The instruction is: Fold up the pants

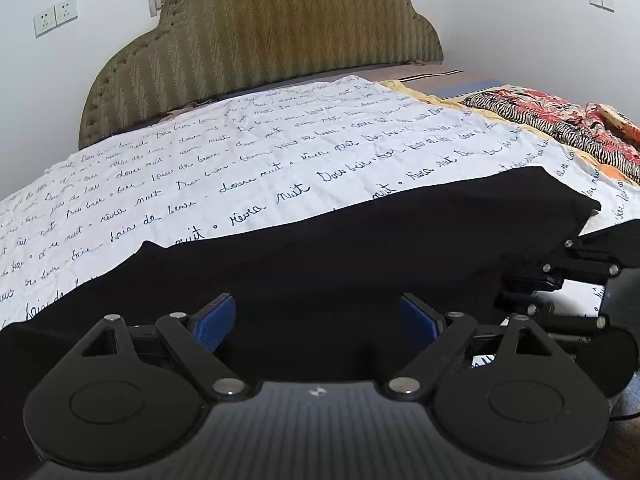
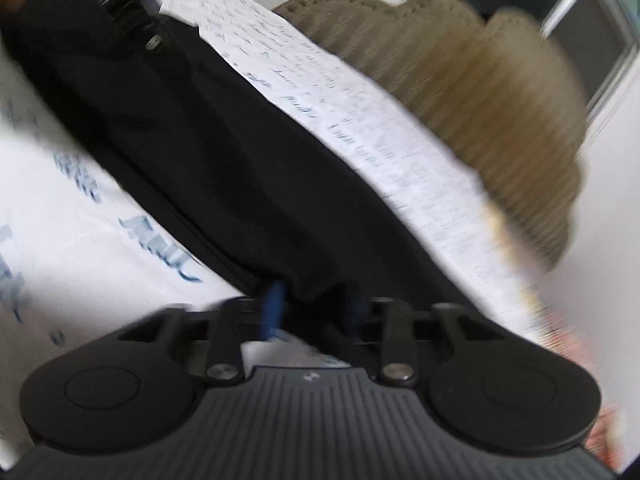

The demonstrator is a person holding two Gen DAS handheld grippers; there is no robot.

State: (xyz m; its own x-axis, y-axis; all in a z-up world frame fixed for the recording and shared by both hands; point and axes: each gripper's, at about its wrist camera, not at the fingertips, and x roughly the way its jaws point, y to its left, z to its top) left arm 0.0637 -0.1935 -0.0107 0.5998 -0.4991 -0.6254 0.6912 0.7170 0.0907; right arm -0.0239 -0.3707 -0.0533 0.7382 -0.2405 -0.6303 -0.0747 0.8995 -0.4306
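Observation:
The black pants (image 1: pixel 320 248) lie across a white sheet with blue script (image 1: pixel 240 152) on the bed. My left gripper (image 1: pixel 318 320) is open, its blue pads (image 1: pixel 214 322) spread wide just over the near edge of the pants. My right gripper (image 2: pixel 316 308) is shut on the pants (image 2: pixel 208 152), pinching a fold of black cloth and lifting it; this view is tilted and blurred. The right gripper also shows in the left wrist view (image 1: pixel 560 280), at the right end of the pants.
An olive padded headboard (image 1: pixel 272 40) stands at the far end of the bed. A red and zebra-patterned blanket (image 1: pixel 552 120) lies at the far right. White walls with sockets (image 1: pixel 56 16) surround the bed.

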